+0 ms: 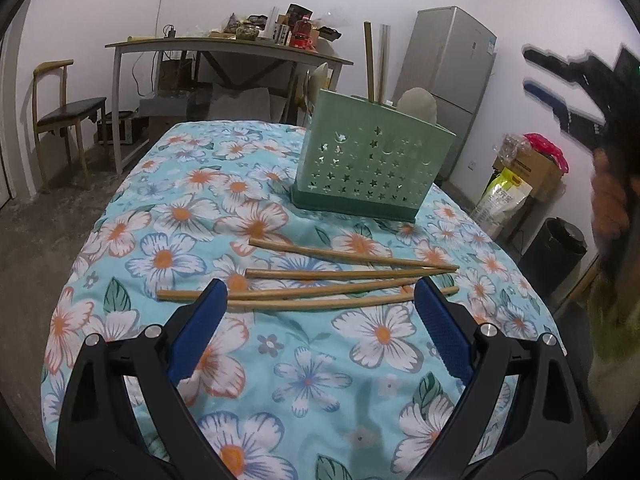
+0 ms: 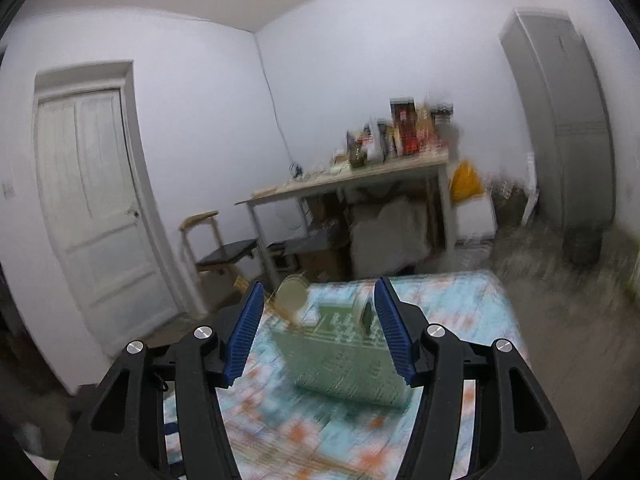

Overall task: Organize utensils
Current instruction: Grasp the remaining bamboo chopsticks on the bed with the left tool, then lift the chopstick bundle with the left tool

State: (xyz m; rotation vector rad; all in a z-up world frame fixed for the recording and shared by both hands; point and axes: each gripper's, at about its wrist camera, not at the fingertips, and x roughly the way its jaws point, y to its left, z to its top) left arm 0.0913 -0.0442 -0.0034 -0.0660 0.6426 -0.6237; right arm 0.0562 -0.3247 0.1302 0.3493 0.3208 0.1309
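Several wooden chopsticks (image 1: 340,280) lie side by side on the floral tablecloth (image 1: 280,380). Behind them stands a green perforated utensil holder (image 1: 368,168) with upright chopsticks (image 1: 370,62) and spoons (image 1: 418,104) in it. My left gripper (image 1: 320,300) is open and empty, its blue fingertips just over the nearest chopsticks. My right gripper (image 2: 318,308) is open and empty, raised above the table; the blurred holder (image 2: 344,356) shows between its fingers. The right gripper also appears blurred at the right of the left wrist view (image 1: 572,84).
A grey fridge (image 1: 448,80) stands behind the table on the right. A cluttered side table (image 1: 224,46) and a wooden chair (image 1: 64,112) stand at the back left. Bags, a box (image 1: 524,172) and a black bin (image 1: 556,248) stand on the floor at right.
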